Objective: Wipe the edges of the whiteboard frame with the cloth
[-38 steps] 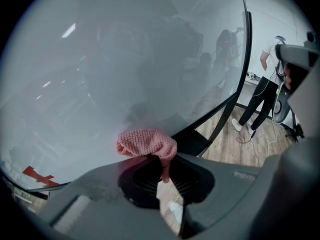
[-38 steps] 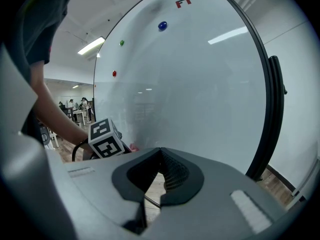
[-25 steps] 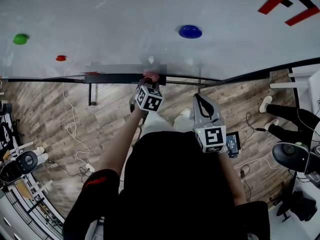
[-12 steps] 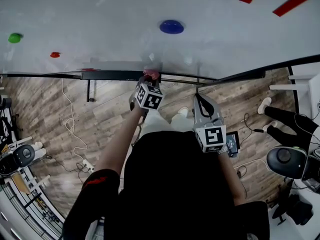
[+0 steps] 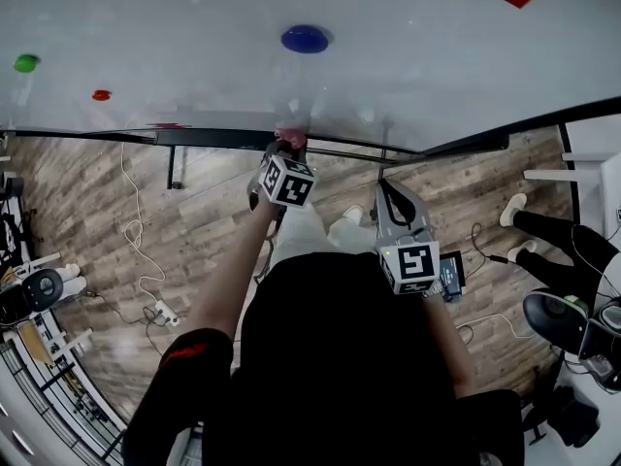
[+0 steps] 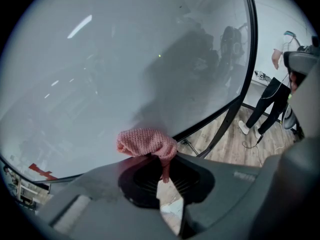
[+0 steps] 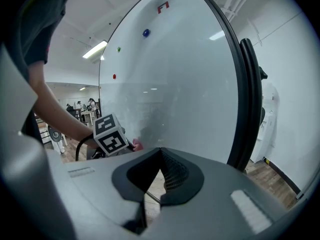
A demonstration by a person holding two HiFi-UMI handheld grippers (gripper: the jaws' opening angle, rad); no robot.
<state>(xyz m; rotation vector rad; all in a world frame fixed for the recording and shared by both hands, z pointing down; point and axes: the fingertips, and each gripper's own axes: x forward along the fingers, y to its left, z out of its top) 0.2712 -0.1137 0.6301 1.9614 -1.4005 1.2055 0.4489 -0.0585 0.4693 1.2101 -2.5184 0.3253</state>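
The whiteboard [image 5: 194, 47] fills the top of the head view, and its black lower frame edge [image 5: 213, 138] runs across below it. A pink knitted cloth [image 5: 290, 141] is pressed against that edge. My left gripper [image 5: 281, 155] is shut on the cloth. In the left gripper view the cloth [image 6: 147, 142] bulges out of the left gripper [image 6: 161, 160] against the board, by the frame [image 6: 220, 120]. My right gripper [image 5: 389, 190] hangs lower and to the right, away from the board. The right gripper [image 7: 159, 153] is shut with nothing in it, and beyond it I see the frame [image 7: 243, 84] and the cloth [image 7: 136, 145].
A blue magnet [image 5: 305, 39], a red one [image 5: 101, 95] and a green one [image 5: 26, 63] sit on the board. Cables [image 5: 136, 250] trail over the wooden floor beside the board's stand leg [image 5: 173, 168]. A person's legs [image 5: 563, 231] and a chair [image 5: 555, 314] are at the right.
The magnets have drifted left in the head view while my left gripper stayed mid-frame: the cloth has slid rightwards along the lower frame edge. The right gripper kept its pose.
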